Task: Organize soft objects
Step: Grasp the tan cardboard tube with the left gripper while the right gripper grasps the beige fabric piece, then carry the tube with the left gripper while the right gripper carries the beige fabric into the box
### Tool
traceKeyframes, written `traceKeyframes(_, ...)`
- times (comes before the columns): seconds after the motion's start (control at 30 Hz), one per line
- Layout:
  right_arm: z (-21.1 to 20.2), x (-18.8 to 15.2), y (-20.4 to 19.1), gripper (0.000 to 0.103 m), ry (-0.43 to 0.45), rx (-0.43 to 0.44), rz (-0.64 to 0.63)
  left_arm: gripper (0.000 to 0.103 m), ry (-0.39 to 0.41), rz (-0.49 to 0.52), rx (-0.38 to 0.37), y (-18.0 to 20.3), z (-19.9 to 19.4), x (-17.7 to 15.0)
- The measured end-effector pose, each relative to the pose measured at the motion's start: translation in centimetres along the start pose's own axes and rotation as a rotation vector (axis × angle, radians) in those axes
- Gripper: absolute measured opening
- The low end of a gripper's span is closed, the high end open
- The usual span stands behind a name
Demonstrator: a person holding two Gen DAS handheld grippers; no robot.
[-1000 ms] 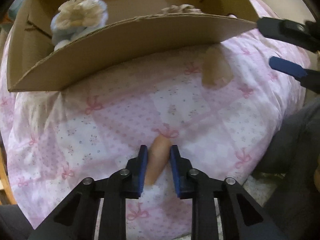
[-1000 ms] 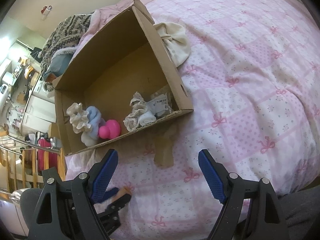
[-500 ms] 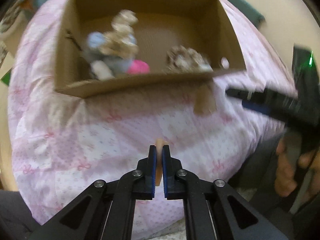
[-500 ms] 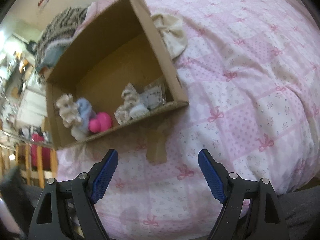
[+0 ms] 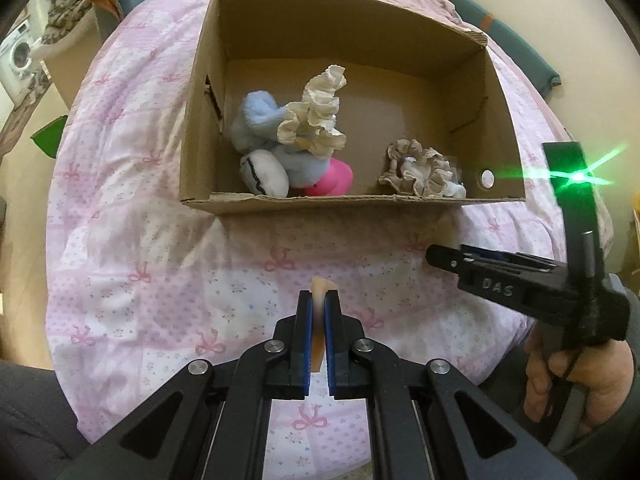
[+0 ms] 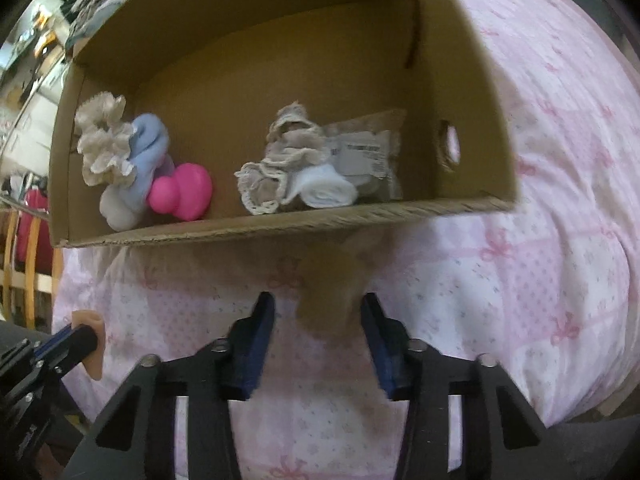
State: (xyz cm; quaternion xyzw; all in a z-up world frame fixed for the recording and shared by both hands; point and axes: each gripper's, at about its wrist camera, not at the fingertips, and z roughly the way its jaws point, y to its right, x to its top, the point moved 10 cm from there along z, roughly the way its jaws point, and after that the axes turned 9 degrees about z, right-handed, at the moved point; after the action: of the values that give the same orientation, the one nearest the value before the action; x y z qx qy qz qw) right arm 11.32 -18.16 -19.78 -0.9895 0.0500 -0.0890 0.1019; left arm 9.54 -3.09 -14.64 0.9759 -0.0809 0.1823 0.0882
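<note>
My left gripper (image 5: 318, 300) is shut on a soft peach-coloured piece (image 5: 320, 292), held above the pink quilt; it also shows in the right wrist view (image 6: 90, 340). My right gripper (image 6: 318, 312) is open, its fingers either side of a tan soft piece (image 6: 328, 296) lying on the quilt just before the cardboard box (image 6: 280, 224). The box (image 5: 352, 200) holds a blue plush (image 5: 260, 128), a cream ruffled cloth (image 5: 320, 116), a pink toy (image 5: 332, 180) and a beige lace bundle (image 5: 416, 168).
The box stands on a pink bow-patterned quilt (image 5: 160, 240) over a bed. Clothes and a cardboard piece (image 5: 80, 12) lie at the far left. My right gripper's body (image 5: 520, 284) and hand are at the right of the left wrist view.
My left gripper closed on the peach piece and lifted it, backing away from the box. My right gripper dropped towards the tan piece and its jaws narrowed around it.
</note>
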Motion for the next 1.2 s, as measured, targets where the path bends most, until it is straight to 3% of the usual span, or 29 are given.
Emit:
traceKeyframes(0.13, 0.4, -0.4, 0.0, 0.011, -0.006, -0.04, -0.025, 0.006, -0.006, -0.006, -0.006, 0.0, 0.3, -0.1)
traceKeyframes(1.2, -6.1, -2.4, -1.0, 0.01, 0.091, 0.069, -0.076, 0.006, -0.003, -0.017, 0.091, -2.0, 1.3, -0.2)
